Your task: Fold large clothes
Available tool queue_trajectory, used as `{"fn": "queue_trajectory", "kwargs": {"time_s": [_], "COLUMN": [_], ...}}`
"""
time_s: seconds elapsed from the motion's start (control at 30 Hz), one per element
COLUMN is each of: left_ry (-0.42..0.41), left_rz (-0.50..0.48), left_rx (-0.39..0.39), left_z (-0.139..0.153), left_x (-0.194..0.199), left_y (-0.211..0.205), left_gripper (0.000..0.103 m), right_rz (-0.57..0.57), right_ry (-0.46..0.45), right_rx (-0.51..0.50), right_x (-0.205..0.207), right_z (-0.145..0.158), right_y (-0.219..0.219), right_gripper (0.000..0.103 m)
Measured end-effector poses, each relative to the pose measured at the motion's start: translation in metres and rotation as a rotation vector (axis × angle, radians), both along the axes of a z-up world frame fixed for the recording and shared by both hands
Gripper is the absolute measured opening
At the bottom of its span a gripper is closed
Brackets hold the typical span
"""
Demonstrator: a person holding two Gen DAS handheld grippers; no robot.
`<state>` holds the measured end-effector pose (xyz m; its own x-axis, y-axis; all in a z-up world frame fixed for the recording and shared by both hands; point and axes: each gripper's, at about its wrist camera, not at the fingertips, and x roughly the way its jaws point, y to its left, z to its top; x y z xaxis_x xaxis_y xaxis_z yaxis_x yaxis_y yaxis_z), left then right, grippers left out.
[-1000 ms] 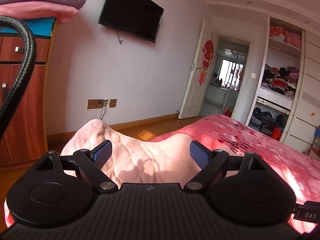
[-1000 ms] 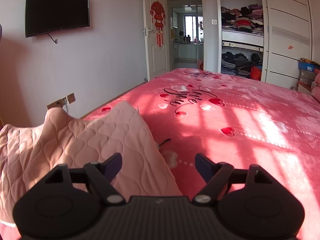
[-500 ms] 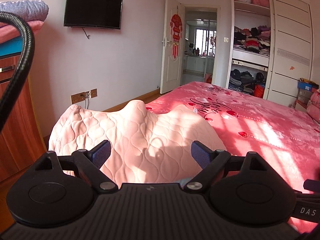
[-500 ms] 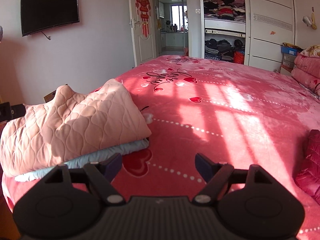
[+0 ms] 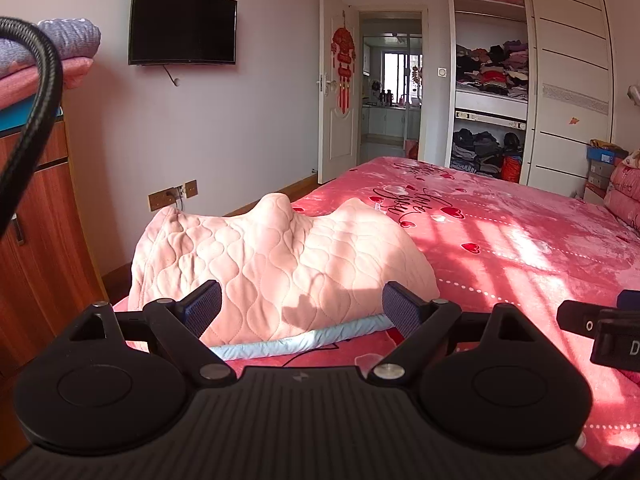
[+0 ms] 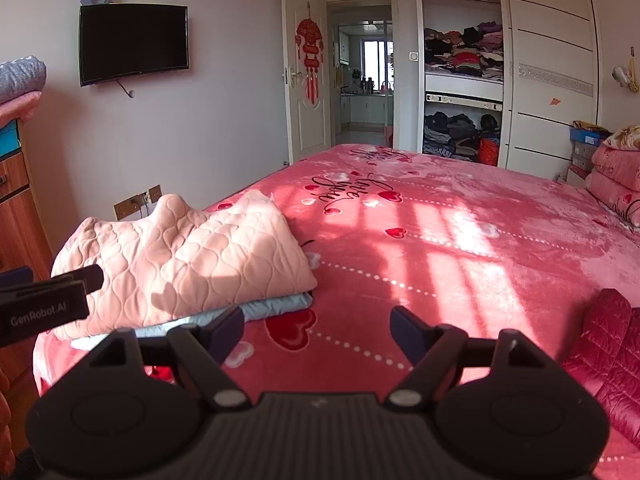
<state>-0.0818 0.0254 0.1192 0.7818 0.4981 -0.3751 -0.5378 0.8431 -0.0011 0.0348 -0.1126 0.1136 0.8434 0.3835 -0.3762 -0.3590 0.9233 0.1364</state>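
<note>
resting at ten o'clock on the bed (image 6: 460, 248), a folded pink quilted garment (image 6: 192, 264) tops a blue one (image 6: 276, 306). both the left gripper (image 5: 302, 308) and right gripper (image 6: 316, 326) gape wide, empty.

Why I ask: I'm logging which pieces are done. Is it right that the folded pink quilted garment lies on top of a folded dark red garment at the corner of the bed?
Not quite. The folded pink quilted garment lies on a folded light blue garment, not a dark red one, at the corner of the bed; the right wrist view shows it.
</note>
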Motion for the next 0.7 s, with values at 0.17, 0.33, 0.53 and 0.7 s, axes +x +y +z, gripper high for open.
{"fn": "queue_trajectory", "kwargs": {"time_s": [0.17, 0.33, 0.53, 0.7], "left_ry": [-0.006, 0.002, 0.008, 0.006], "left_rz": [0.022, 0.032, 0.060, 0.076], "left_rx": [0.006, 0.005, 0.009, 0.005], "left_z": [0.002, 0.000, 0.000, 0.001], "left_x": [-0.018, -0.027, -0.035, -0.034], "left_y": [0.002, 0.008, 0.011, 0.011], "left_gripper": [0.103, 0.103, 0.103, 0.103], "right_rz": [0.022, 0.052, 0.084, 0.108], "right_ry": [-0.030, -0.047, -0.058, -0.069], "right_rx": [0.005, -0.015, -0.038, -0.060], "right_x": [-0.015, -0.028, -0.040, -0.048], "right_z": [0.013, 0.019, 0.020, 0.019], "right_y": [0.001, 0.010, 0.019, 0.028], "right_gripper": [0.080, 0.081, 0.081, 0.081]}}
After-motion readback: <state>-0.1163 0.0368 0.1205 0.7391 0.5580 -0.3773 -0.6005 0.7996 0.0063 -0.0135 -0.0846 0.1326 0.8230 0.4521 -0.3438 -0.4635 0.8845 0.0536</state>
